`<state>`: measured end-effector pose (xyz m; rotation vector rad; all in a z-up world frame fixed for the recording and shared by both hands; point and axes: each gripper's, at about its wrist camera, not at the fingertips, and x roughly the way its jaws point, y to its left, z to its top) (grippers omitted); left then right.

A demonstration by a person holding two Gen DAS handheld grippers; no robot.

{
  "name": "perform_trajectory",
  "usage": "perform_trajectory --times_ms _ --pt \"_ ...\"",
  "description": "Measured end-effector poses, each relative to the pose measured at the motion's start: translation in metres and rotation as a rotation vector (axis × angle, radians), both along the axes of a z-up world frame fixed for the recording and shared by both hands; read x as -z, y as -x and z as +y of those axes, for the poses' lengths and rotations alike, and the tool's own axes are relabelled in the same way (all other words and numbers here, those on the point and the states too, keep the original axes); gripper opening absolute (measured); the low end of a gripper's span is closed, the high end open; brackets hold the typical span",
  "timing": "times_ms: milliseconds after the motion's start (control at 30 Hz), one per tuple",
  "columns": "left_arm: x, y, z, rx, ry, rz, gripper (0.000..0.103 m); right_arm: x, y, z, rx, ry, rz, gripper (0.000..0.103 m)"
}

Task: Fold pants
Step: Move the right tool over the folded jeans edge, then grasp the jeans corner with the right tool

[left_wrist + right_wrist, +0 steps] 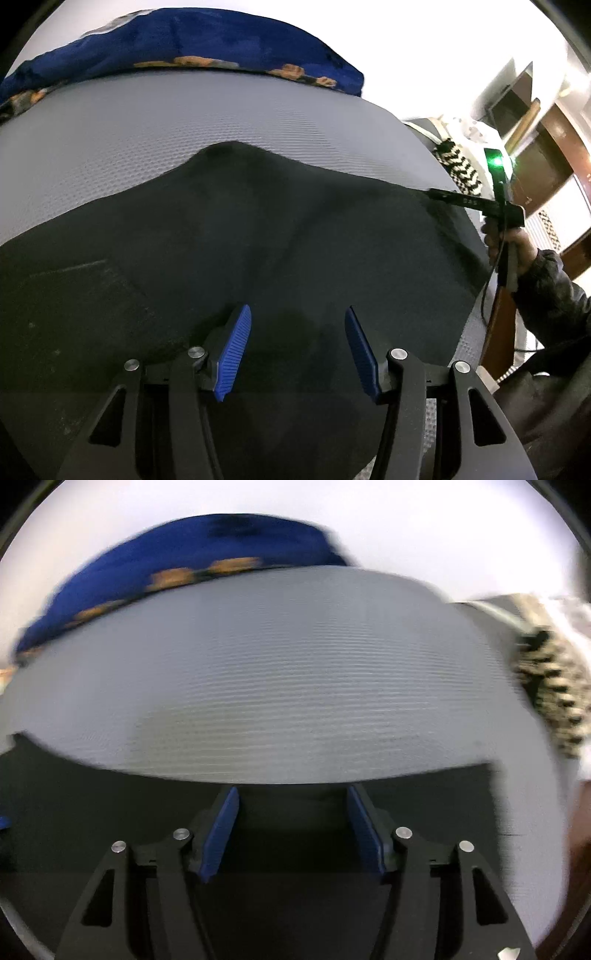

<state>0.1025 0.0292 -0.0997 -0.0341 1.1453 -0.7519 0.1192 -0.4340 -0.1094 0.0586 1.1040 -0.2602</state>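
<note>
While the black pants (229,236) lie spread across the near part of the grey textured bed (184,122), your left tool (297,325) hangs just above them with its blue pads (234,350) wide apart and nothing between them. The cloth reaches the bed's right edge, where your right tool (437,194) shows in the left wrist view with its tip at the far right corner of the pants; from that angle you cannot tell how it stands. In the right wrist view, which is smeared by motion, your right tool (293,805) has its blue pads (221,834) spread wide, and the pants' far edge (295,794) runs between them; it seems to grip nothing, though the blur makes that uncertain. A blue blanket (207,48) with orange patches lies along the bed's far edge. A black-and-white zigzag cloth (463,170) sits just off the bed's far right corner.
</note>
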Motion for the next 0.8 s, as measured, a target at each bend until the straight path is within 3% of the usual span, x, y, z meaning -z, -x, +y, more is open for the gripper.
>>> perform_trajectory --times_ms 167,333,433,633,800 --pt "-0.002 0.005 0.006 -0.023 -0.035 0.004 0.054 -0.010 0.020 -0.056 0.132 -0.052 0.011 0.055" --pt "-0.013 0.011 0.000 -0.090 -0.065 -0.009 0.054 -0.040 0.073 -0.101 0.232 -0.413 -0.078 0.055" --pt "-0.022 0.019 -0.008 -0.093 -0.049 -0.036 0.054 -0.048 0.113 -0.116 0.291 -0.573 -0.109 0.055" --pt "-0.024 0.034 -0.034 -0.063 -0.021 -0.033 0.054 -0.043 0.173 -0.131 0.389 -0.599 -0.107 0.054" --pt "-0.016 0.037 -0.059 -0.026 -0.065 -0.030 0.054 -0.038 0.159 -0.143 0.349 -0.564 -0.133 0.034"
